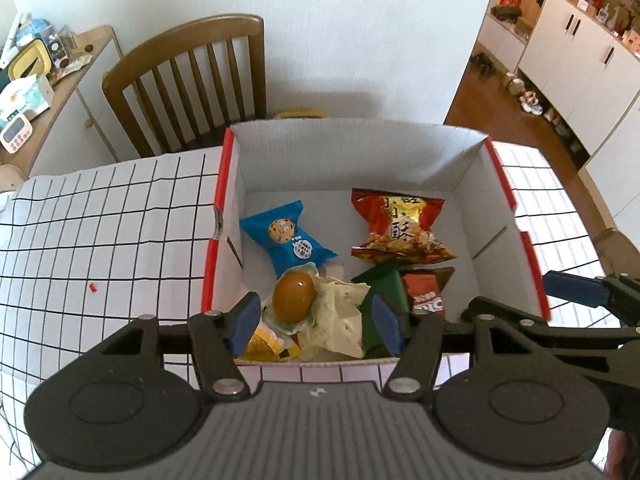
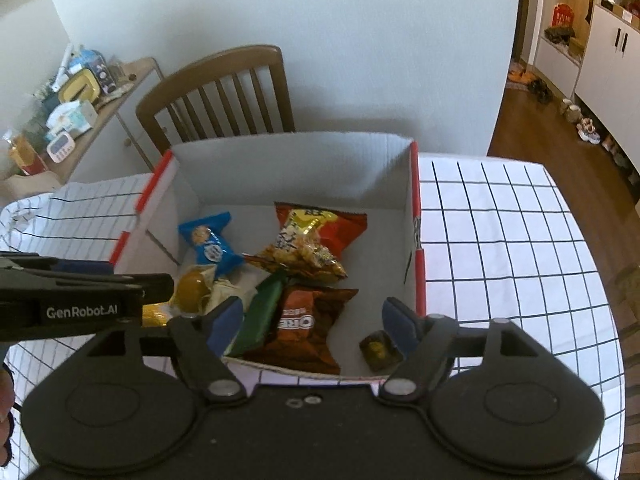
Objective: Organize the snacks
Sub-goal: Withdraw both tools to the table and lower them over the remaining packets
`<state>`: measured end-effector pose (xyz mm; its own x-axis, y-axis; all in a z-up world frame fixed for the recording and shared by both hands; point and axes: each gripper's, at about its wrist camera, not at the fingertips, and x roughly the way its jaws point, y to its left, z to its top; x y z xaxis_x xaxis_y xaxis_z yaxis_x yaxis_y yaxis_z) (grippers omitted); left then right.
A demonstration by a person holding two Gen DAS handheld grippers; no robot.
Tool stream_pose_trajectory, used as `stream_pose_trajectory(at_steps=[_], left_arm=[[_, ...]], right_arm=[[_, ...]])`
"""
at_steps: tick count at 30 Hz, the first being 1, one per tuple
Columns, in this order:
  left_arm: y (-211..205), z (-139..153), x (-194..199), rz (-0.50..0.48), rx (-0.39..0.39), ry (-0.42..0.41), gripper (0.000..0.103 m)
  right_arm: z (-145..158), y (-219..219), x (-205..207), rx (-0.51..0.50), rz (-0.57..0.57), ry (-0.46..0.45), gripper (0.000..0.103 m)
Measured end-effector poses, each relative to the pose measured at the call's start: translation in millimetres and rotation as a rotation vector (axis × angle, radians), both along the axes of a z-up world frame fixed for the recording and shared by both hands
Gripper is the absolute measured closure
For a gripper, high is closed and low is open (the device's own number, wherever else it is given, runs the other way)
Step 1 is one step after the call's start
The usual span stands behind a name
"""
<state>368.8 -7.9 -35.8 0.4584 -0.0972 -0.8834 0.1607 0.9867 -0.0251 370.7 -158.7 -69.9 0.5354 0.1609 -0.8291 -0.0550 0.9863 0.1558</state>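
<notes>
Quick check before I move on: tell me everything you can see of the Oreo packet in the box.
The Oreo packet is a small brown-orange foil-looking pillow pack with crimped ends and white OREO lettering, upside down in the right wrist view. It lies flat on the floor of the cardboard box, near the front wall. A green wrapper overlaps its left edge; the red-and-gold snack bag lies just behind it. It looks sealed. Nothing grips it.

the yellow packet (image 1: pixel 266 344) is half hidden behind the left gripper's finger (image 1: pixel 244 322). the green bar (image 2: pixel 256 316) lies partly under the brown oreo pack (image 2: pixel 308 326).
</notes>
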Motion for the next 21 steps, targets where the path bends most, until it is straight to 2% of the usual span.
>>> stream_pose_trajectory(at_steps=[11,21], left_arm=[[14.6,44.3,-43.8,-0.018,-0.037,-0.069,0.042],[29.8,65.8,-93.4,-0.049,-0.088,-0.11,0.042]], right_arm=[[42.2,11.2,-42.1,0.01,0.024,-0.081,0.019],[62.9,17.6,-87.6,0.065,0.052,-0.116,0.016]])
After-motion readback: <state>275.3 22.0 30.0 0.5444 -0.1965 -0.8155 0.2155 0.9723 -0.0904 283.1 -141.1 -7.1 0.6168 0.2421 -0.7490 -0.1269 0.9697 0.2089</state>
